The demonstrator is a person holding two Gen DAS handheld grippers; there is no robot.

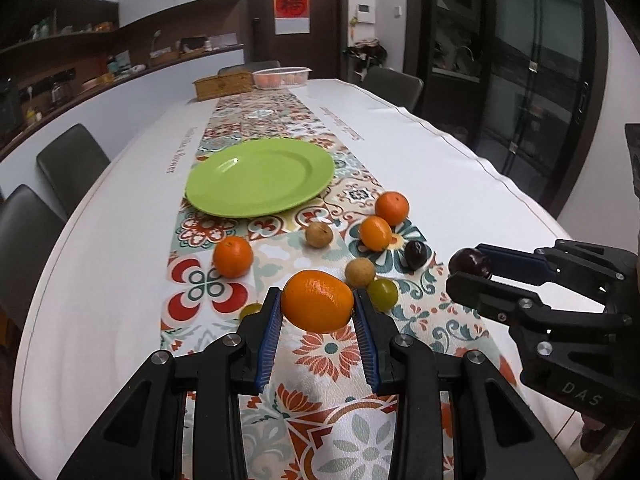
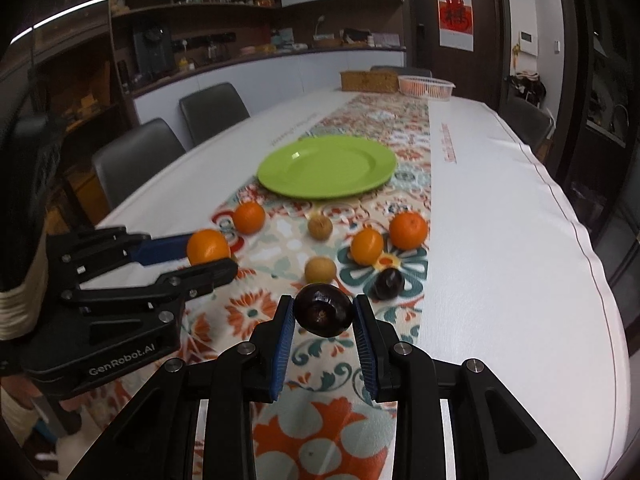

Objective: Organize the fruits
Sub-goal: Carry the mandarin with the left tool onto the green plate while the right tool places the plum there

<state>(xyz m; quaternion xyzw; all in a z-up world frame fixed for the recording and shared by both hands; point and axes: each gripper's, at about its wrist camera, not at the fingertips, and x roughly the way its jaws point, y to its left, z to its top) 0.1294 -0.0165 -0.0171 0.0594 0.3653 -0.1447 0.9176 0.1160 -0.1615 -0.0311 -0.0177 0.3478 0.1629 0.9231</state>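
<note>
An orange (image 1: 318,301) is clamped in the left gripper (image 1: 316,312) and a dark plum (image 2: 323,310) in the right gripper (image 2: 323,316), both above the tabletop (image 1: 440,168). The empty green plate (image 1: 260,177) lies ahead; a good placement would lower each fruit onto it before its jaws part, preventing rolling.

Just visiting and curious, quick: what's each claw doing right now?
Left gripper: closed on an orange.
Right gripper: closed on a dark plum.
</note>
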